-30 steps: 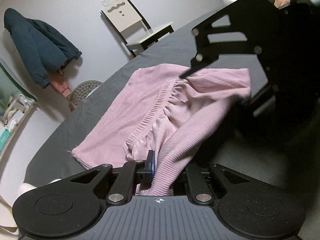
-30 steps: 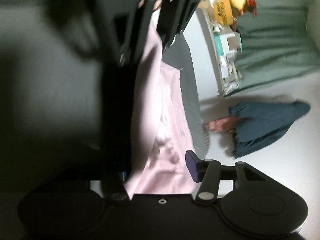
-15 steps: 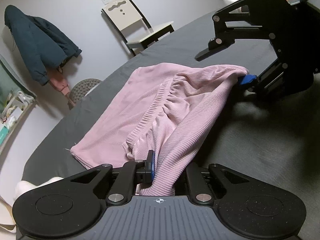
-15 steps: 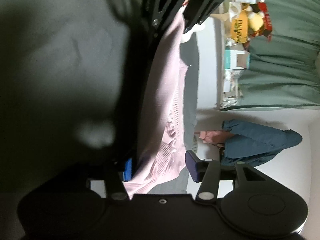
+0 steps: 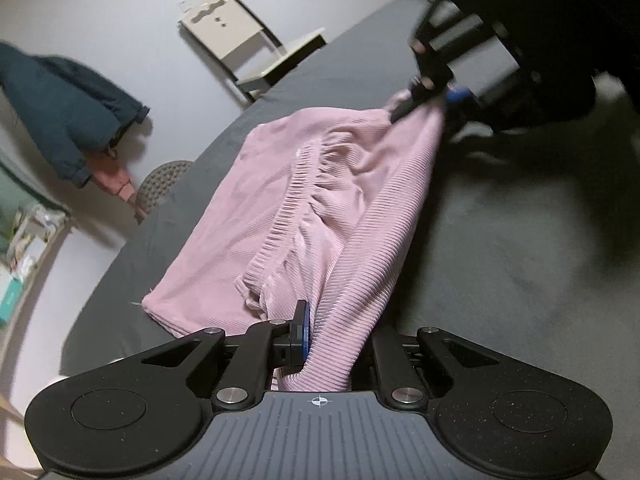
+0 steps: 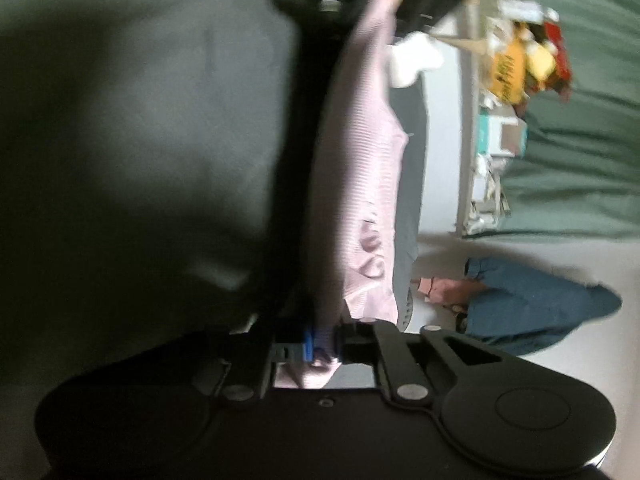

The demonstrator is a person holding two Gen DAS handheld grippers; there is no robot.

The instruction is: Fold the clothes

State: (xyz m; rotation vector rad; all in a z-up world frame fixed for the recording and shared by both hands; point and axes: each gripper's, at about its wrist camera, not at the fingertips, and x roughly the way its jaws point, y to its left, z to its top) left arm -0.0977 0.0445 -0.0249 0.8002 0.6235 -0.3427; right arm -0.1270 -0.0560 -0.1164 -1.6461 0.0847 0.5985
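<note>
We're holding a pink ribbed top (image 5: 304, 200) w/ both claws over the dark gray table (image 5: 500, 240). Landmark = the top. Most of it is lying flat on the table; one long edge is lifting off the surface and stretching in a ridge between the two claws.

Left claw (image 5: 332, 332): at the top's near end, pressed together on the ribbed fabric, blue pad on one side, cloth bunching up btw the fingers and spilling toward the camera.

Right claw (image 5: 432, 100): at the top's far end in the left wrist view, blurry, also pinching a corner of the fabric. In the right wrist view this claw (image 6: 322, 346) is squeezing the pink cloth btw blue pads, and the top (image 6: 360, 184) is running away from it in a tall narrow band toward the left claw at the upper edge.

Beyond the top's far side, past the table edge, we're seeing a pale chair (image 5: 244, 48) against the wall. Off to the left of the top, a dark blue jacket (image 5: 60, 100) is hanging w/ sth pink under it, and a round gray stool (image 5: 160, 184) is sitting just beside the table edge. In the right wrist view a cluttered shelf (image 6: 496, 120) is standing beyond the top, in front of a green curtain (image 6: 580, 160).
</note>
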